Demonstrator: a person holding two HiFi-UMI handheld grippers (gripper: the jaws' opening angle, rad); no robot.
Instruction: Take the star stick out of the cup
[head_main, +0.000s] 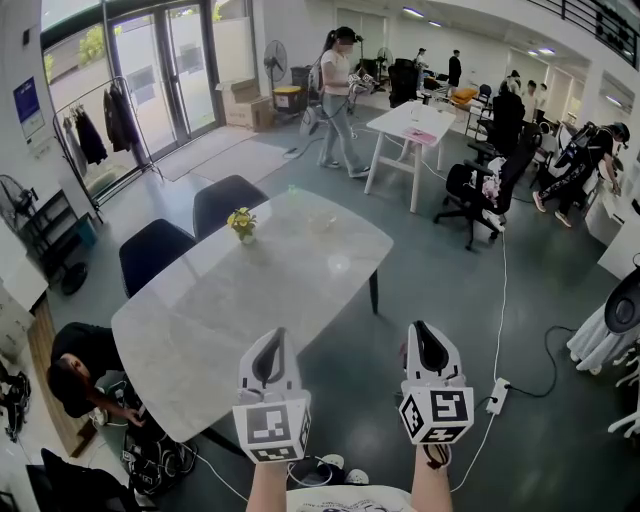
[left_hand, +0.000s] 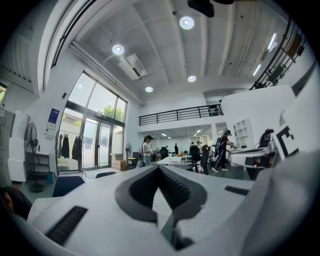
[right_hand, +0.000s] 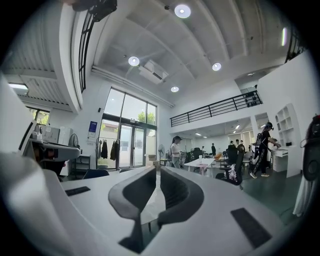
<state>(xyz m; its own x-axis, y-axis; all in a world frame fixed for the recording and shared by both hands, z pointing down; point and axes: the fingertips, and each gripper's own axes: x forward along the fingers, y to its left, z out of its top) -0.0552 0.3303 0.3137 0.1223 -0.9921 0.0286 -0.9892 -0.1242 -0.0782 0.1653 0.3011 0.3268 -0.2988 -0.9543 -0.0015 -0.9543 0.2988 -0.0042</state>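
At the far left a person (head_main: 80, 365) crouches on the floor by the near corner of the table (head_main: 230, 310), a long pale marble top. Two dark chairs (head_main: 150, 255) stand along its far left side. The cup (head_main: 246, 237) stands upright on the far part of the table, near those chairs. Something yellow and green pokes out of its top, too small here to tell whether it is the star stick. Your left gripper (head_main: 273, 338) hangs at the table's near edge, well apart from the cup. Its jaws are pressed together with nothing between them. Your right gripper (head_main: 422, 332) is beside it, past the table and over the grey floor (head_main: 540, 330), jaws likewise closed tip to tip and empty. To the right of it a white power strip (head_main: 497, 395) lies on the floor.
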